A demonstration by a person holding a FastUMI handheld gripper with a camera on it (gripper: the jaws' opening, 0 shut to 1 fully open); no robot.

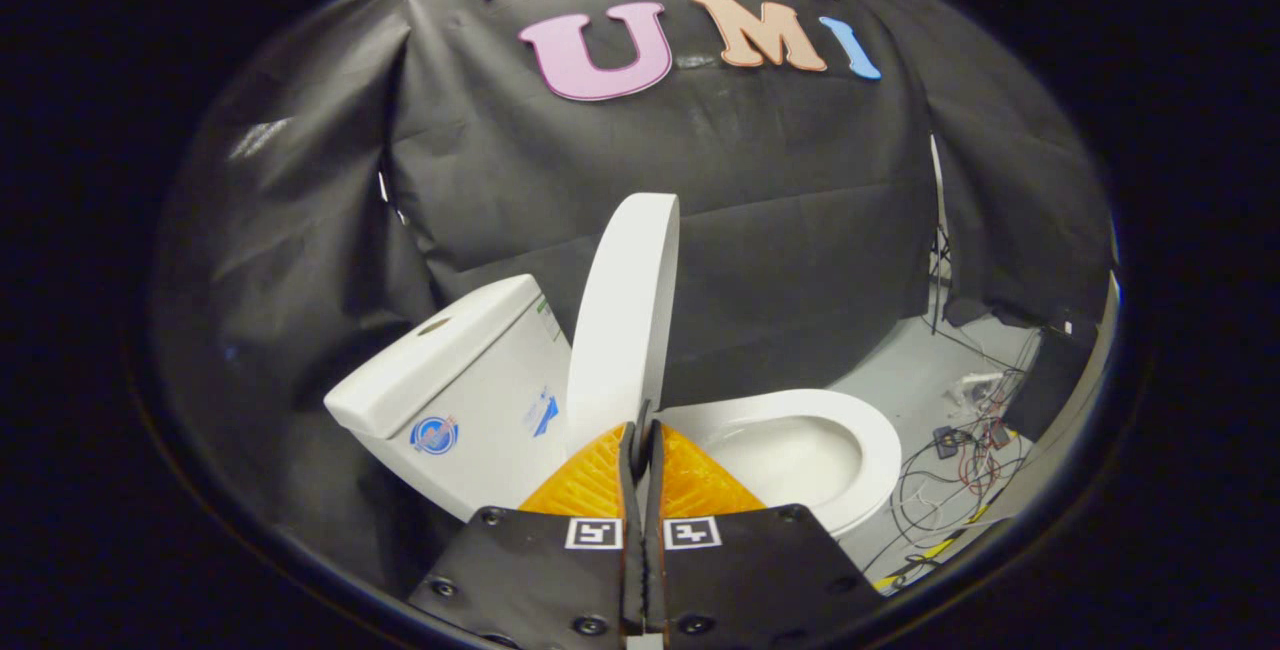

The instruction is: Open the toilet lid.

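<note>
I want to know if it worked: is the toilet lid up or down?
Up. The lid stands nearly upright beside the tank, and the seat and bowl are uncovered. The gripper fingers are shut just below the lid.

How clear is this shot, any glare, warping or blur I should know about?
Gripper view: strong fisheye warp bows the toilet tank and the raised toilet lid; lighting is even, though the lid and toilet seat run bright with little surface detail; the cables on the floor are small and soft; the gripper sits nearest, jaws closed together at the lid's lower edge, slightly soft.
</note>
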